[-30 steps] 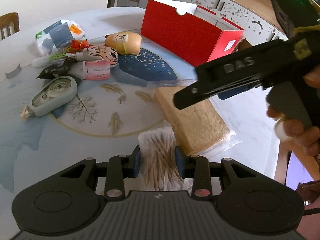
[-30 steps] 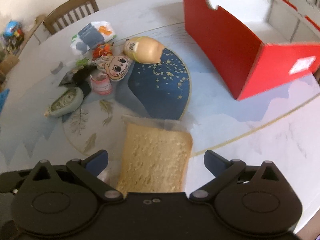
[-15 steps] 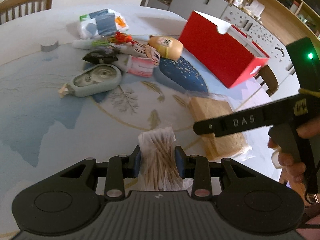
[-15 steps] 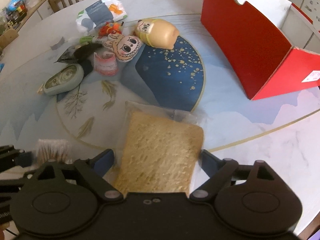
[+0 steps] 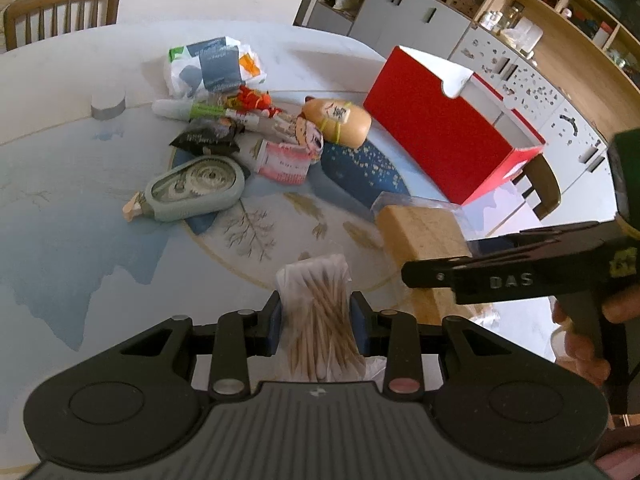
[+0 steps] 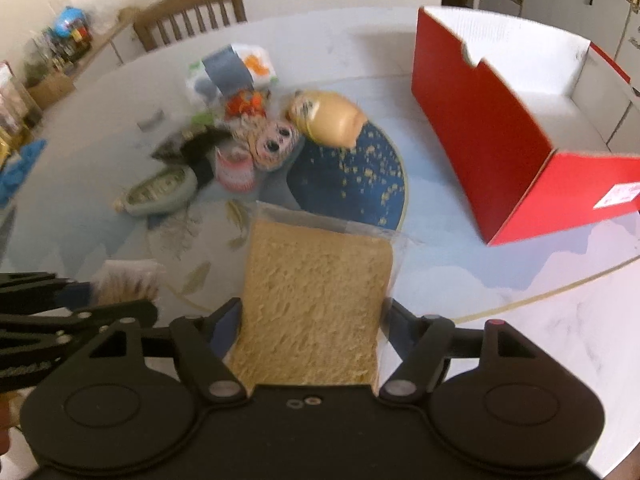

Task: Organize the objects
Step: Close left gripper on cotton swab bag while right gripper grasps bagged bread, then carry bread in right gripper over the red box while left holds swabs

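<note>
My left gripper (image 5: 316, 308) is shut on a clear bag of cotton swabs (image 5: 314, 280), held above the round table (image 5: 80, 216). My right gripper (image 6: 312, 312) has its jaws closing on a bagged slice of bread (image 6: 316, 280). Its pads sit against both side edges of the slice. In the left wrist view the bread (image 5: 424, 232) is tilted up off the table, with the right gripper (image 5: 432, 278) across it. The left gripper and the swabs (image 6: 124, 280) show at the left edge of the right wrist view. An open red box (image 6: 480, 128) stands at the back right.
A pile lies mid-table: a green tape dispenser (image 5: 196, 188), a tan bun-shaped toy (image 5: 336, 122), a pink and white pack (image 5: 284, 162), a white plastic packet (image 5: 212, 64). A wooden chair (image 5: 60, 8) stands behind the table. Cabinets and shelves line the back right.
The right gripper's jaws have narrowed from wide apart to the bread's sides, and the slice has tipped up off the table. The left gripper has rolled and shifted with the swabs still in it.
</note>
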`<state>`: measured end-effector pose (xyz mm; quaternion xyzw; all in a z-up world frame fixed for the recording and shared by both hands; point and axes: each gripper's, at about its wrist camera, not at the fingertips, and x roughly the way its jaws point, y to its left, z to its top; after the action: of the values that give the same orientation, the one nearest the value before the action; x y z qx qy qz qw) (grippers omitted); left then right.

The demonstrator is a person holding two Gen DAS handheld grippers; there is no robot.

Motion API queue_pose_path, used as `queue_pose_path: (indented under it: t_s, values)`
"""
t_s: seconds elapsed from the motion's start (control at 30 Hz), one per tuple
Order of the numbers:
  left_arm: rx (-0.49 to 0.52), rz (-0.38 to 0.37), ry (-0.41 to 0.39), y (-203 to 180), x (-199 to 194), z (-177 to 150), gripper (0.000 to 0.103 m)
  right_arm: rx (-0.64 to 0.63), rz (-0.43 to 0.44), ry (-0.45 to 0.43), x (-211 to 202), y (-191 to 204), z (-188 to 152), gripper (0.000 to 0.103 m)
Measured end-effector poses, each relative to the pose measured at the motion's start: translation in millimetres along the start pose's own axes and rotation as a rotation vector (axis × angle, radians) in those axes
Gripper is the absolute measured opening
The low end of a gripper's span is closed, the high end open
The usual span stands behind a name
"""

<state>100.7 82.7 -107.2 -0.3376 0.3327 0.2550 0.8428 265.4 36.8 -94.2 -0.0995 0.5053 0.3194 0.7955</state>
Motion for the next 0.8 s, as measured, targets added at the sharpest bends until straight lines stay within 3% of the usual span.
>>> queue_pose_path:
  t_s: [0.3,0.53,0.8]
  values:
    - [-0.055,0.008,-0.050,-38.7,-9.2,42.8,0.033,-0.048,0.121,-0.072,-61.5,-49.7,49.6,0.073]
    - [-0.054,-0.003,-0.099,-88.5,-0.5,95.1,0.033,-0.121,0.101,-0.111,-82.9,-100.0,90.1,0.073]
    - [0.019,0.006,-0.122,-155.8,37.1,150.5,0.033,-0.072,0.060,-0.142,-77.6,-178.0,121.1,0.073]
